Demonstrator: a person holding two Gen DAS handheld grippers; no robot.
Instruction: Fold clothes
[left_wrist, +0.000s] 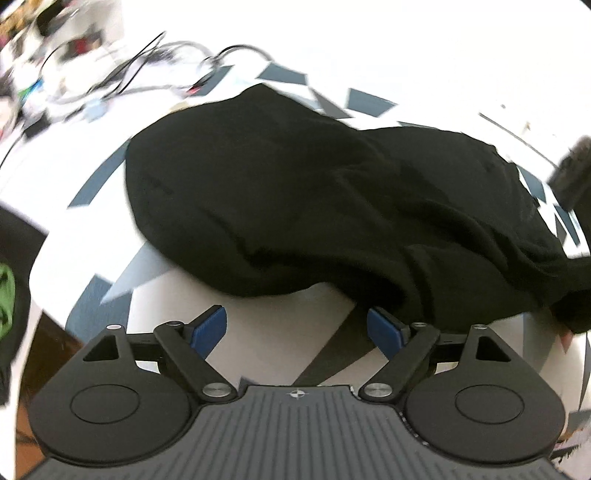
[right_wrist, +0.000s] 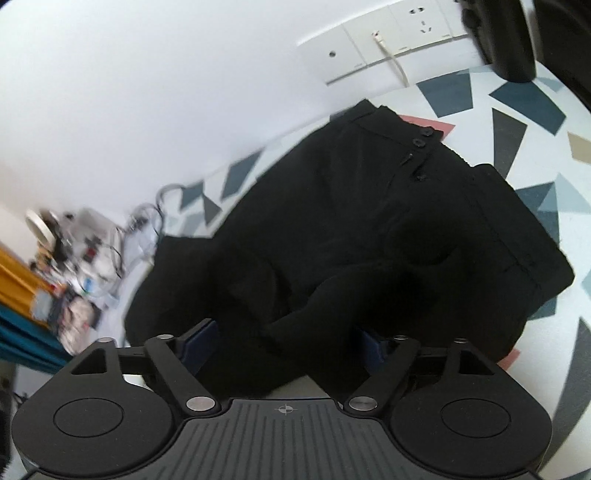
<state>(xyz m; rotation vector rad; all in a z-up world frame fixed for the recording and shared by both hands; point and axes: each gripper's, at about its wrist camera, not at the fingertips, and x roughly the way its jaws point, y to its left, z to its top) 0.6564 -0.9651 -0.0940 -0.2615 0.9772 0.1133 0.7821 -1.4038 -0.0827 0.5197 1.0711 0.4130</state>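
Observation:
A black garment (left_wrist: 314, 206), trousers with a buttoned waistband (right_wrist: 424, 136), lies bunched on a white table with grey and blue shapes (left_wrist: 258, 332). My left gripper (left_wrist: 297, 328) is open just in front of the garment's near edge. Its right blue pad (left_wrist: 384, 330) touches or nearly touches the cloth, and bare table shows between the pads. My right gripper (right_wrist: 286, 343) is open too, its jaws wide apart. A thick fold of the black garment (right_wrist: 295, 332) lies between its pads, and the right pad is partly hidden by cloth.
Tangled cables (left_wrist: 155, 66) and small clutter (right_wrist: 77, 254) lie at the table's far left end. A white wall with a socket panel (right_wrist: 384, 40) rises behind the table. A dark object (right_wrist: 513, 37) stands at the far right corner. The table edge (left_wrist: 40, 288) runs near left.

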